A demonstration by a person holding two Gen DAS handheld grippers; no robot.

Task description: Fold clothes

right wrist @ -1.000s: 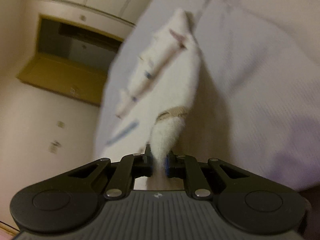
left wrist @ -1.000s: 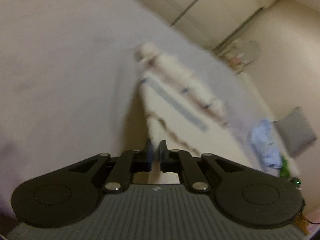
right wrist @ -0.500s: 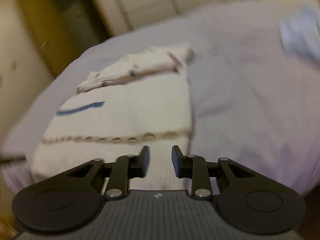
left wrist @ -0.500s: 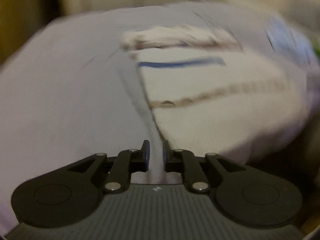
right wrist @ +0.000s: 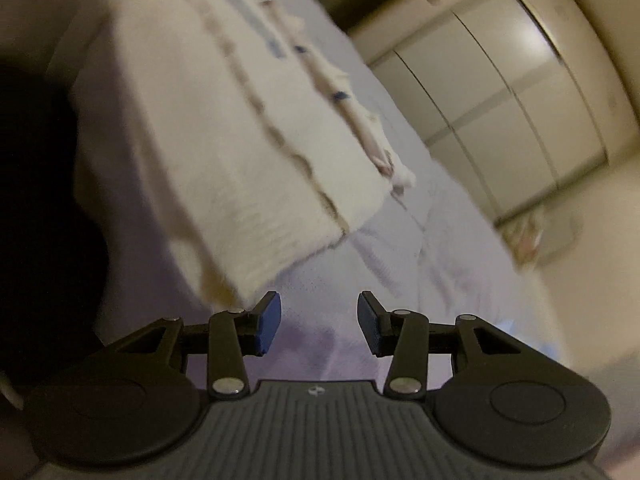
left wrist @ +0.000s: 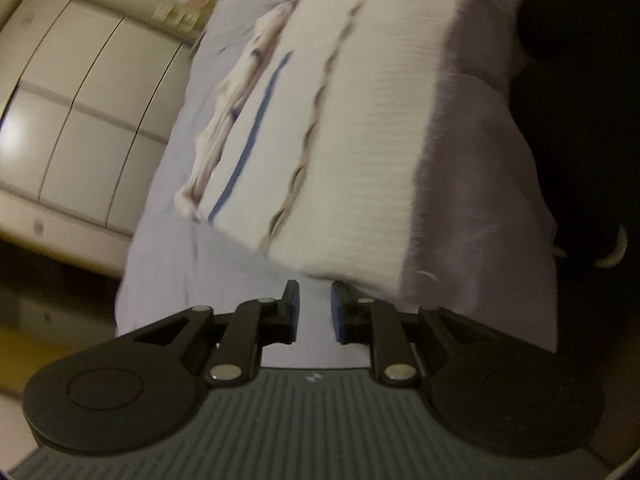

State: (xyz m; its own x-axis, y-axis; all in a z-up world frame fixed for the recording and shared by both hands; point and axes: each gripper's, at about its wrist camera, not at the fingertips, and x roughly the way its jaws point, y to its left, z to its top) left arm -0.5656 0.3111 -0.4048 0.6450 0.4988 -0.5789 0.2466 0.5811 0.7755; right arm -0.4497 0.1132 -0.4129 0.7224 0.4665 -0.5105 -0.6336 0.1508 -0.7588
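Observation:
A folded white cloth [left wrist: 360, 128] with a blue stripe and a brown scalloped line lies flat on the pale lilac bed sheet [left wrist: 192, 248]. In the right wrist view the same cloth [right wrist: 208, 132] fills the upper left. My left gripper [left wrist: 313, 308] hovers just short of the cloth's near edge, its jaws opening with a small gap and only sheet between them. My right gripper [right wrist: 319, 322] sits off the cloth's near corner, jaws opening wider, nothing between them. Both views are tilted and blurred.
The bed sheet [right wrist: 400, 248] stretches beyond the cloth. Cream wardrobe doors [left wrist: 72, 92] stand past the bed's far side, also in the right wrist view [right wrist: 500, 92]. A dark shape [right wrist: 36, 200] fills the left edge there.
Both grippers held the hanging cloth's corners a second ago. They let go, the cloth now lies flat on the bed, and both wrists have rolled while pulling back to its near edge.

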